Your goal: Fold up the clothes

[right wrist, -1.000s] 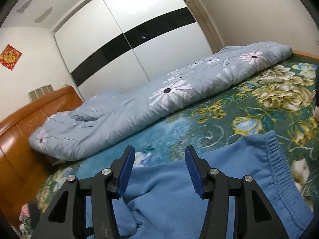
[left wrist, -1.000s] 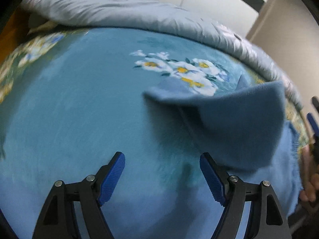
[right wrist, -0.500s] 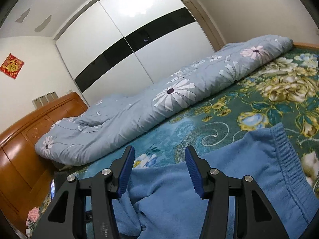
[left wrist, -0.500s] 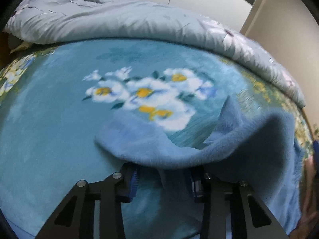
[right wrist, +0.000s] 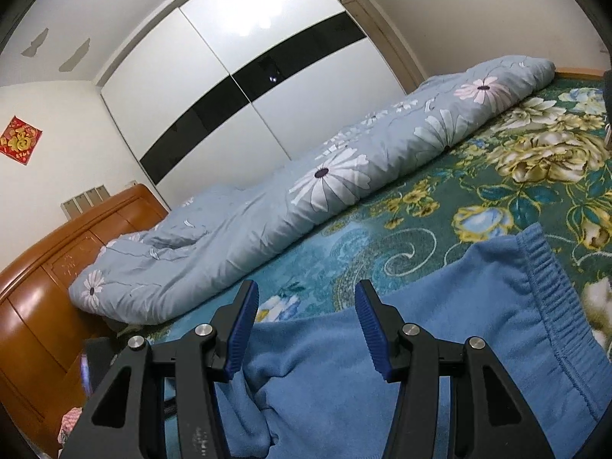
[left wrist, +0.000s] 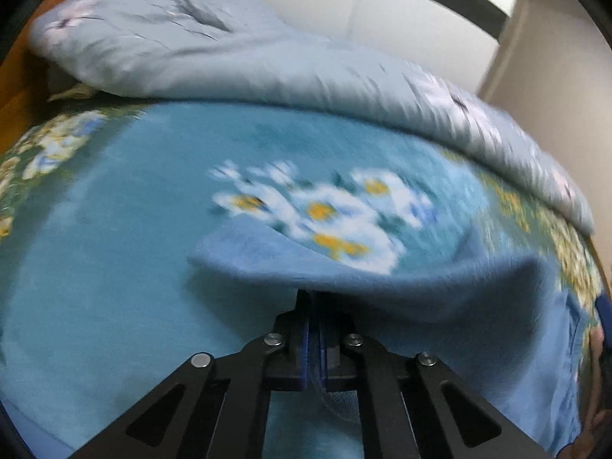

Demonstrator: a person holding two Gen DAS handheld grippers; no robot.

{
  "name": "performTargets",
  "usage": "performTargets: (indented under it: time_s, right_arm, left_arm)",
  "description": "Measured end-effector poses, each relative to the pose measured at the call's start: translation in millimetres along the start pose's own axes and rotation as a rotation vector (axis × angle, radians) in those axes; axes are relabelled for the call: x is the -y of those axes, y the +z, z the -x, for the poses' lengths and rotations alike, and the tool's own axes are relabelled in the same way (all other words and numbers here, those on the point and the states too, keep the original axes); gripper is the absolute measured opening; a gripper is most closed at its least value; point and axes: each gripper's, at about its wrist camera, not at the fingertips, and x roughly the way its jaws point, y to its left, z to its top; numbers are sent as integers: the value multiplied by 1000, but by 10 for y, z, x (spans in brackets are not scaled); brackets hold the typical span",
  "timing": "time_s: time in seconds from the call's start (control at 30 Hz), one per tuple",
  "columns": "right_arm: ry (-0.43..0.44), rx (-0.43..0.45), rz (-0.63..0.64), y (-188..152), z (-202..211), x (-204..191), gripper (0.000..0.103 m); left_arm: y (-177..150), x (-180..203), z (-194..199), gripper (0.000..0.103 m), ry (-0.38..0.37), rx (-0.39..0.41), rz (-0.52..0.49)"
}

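1. Since the earlier frame, the left gripper (left wrist: pixel 314 338) has closed from wide apart; its jaws now clamp a raised fold of the blue garment (left wrist: pixel 401 290).
2. Garment: fleecy, with a ribbed elastic band, lying on the floral bedspread (right wrist: pixel 497 191); blur hides finer detail.
3. Right gripper (right wrist: pixel 304 329): jaws apart, above the garment (right wrist: pixel 459 329).

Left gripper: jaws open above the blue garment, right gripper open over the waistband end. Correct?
Not quite. The left gripper is shut on the blue garment, with a fold of fabric pinched between its pads; the left wrist view shows this. The rest holds: the right gripper is open over the garment near its elastic waistband.
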Motion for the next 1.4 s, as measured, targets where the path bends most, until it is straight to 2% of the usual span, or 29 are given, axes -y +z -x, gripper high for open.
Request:
performTargets:
  time_s: [0.1,0.23,0.37,0.47,0.63,0.7,0.87,0.93,1.03,1.2,1.3,1.4]
  right_arm:
    - [-2,1,-1,2,0,1,54]
    - [-3,-22,-8,-8,-41,6,54]
    - [-1,-29,5,-20,-53,-19,54]
    - [0,-41,10,-34,-76,-29,54]
    - [-2,-71,21,-70,-126,-47,54]
    - [-4,-82,24,-83,-147,-48,54]
    - [-16,-104,14,-109,-196,-17,54]
    - [-14,-113,8,-115,-211,-6,54]
    - [-20,-120,16,-138,-228,-19,54]
    - [-34,-136,44,-189,-273,-75,54]
    - [-39,-148,69,-227,-304,-134,54]
    - [-33,-138,101,-258,-287,-230,54]
  left_arm:
    - [146,-278,288,4,80,106,29]
    - [327,-731,572,4,254,208,48]
    - [471,-1213,600,4,422,226,55]
    - [525,-1455,463,4,511,187,39]
    - [442,-1703,126,4,500,85,57]
    - [361,-1758,26,7,496,42,73]
    - [143,-2093,49,7,334,-75,299]
    - [36,-2220,129,10,281,-95,376]
    - [-117,-2296,351,16,270,-74,432]
    - [-438,-2162,857,24,340,63,452]
    - [-645,-2037,1101,44,353,139,451]
    - [-801,-2008,1183,51,301,173,474]
